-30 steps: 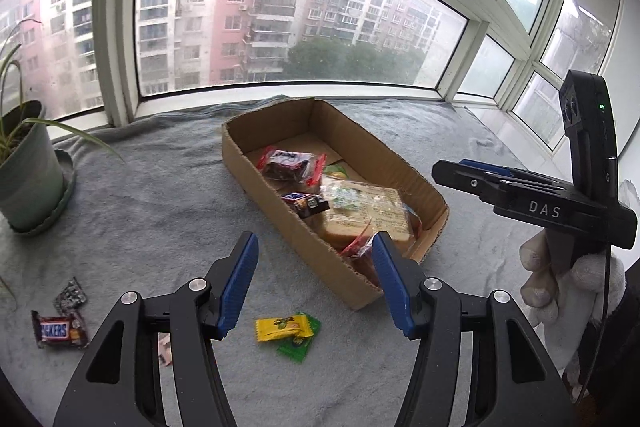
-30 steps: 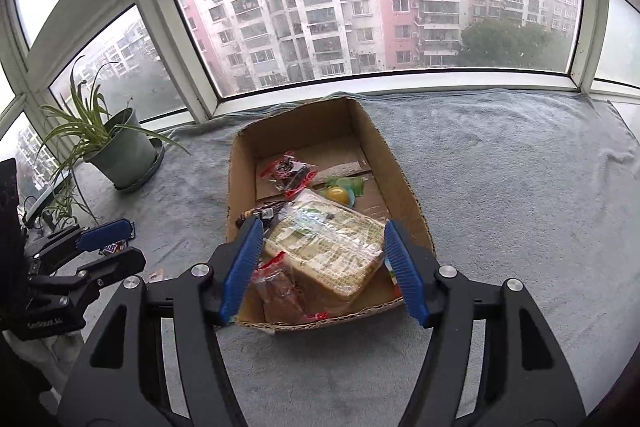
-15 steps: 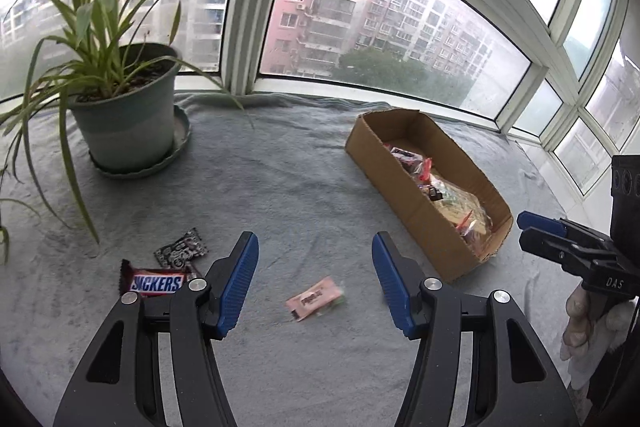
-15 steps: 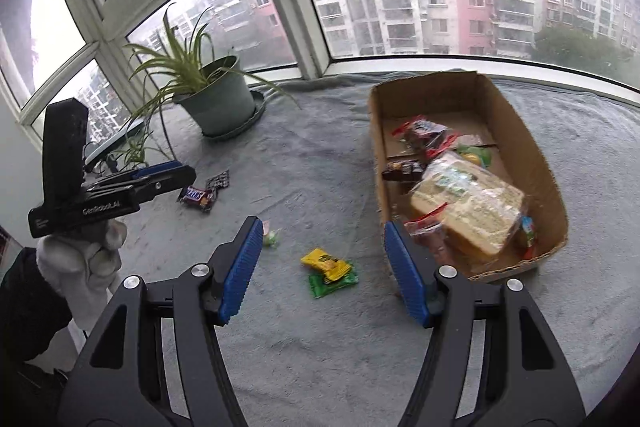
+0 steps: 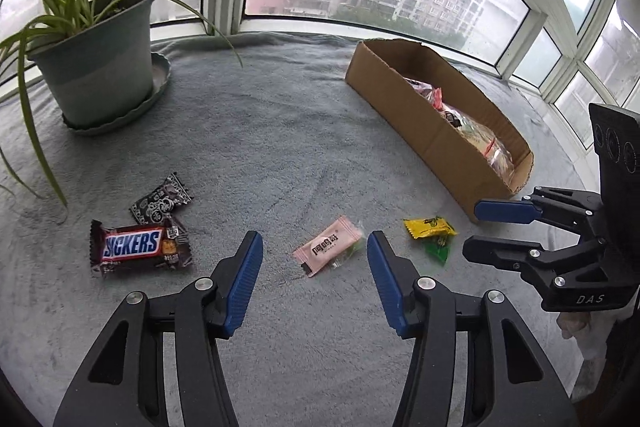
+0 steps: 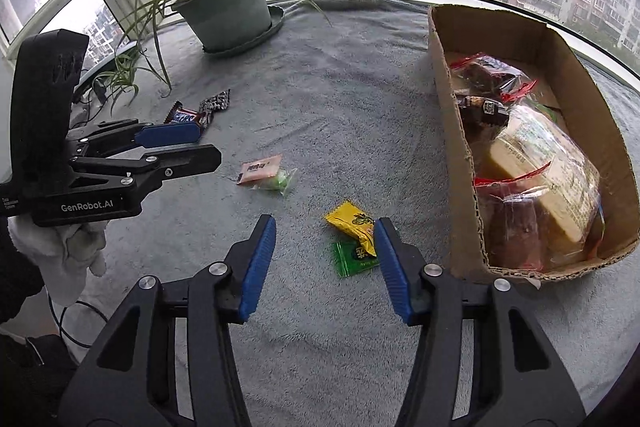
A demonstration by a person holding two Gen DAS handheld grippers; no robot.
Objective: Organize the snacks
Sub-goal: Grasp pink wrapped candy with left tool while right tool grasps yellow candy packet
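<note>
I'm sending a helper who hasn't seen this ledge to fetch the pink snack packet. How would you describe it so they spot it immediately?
Start at the cardboard box on the grey cloth, then look left along the loose wrappers. The pink packet lies flat, between the yellow and green wrappers nearer the box and the Snickers bar farther left. It is the only pale pink one, with dark printed characters.

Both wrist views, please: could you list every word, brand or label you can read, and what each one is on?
"S ICKERS", first letters creased: brown chocolate bar.
"GenRobot.AI": body of the left gripper.
"DAS": body of the right gripper.
Chinese characters: pink sachet, too unclear to transcribe.
Print on the yellow packet, green packet and bread bag: too small.
</note>
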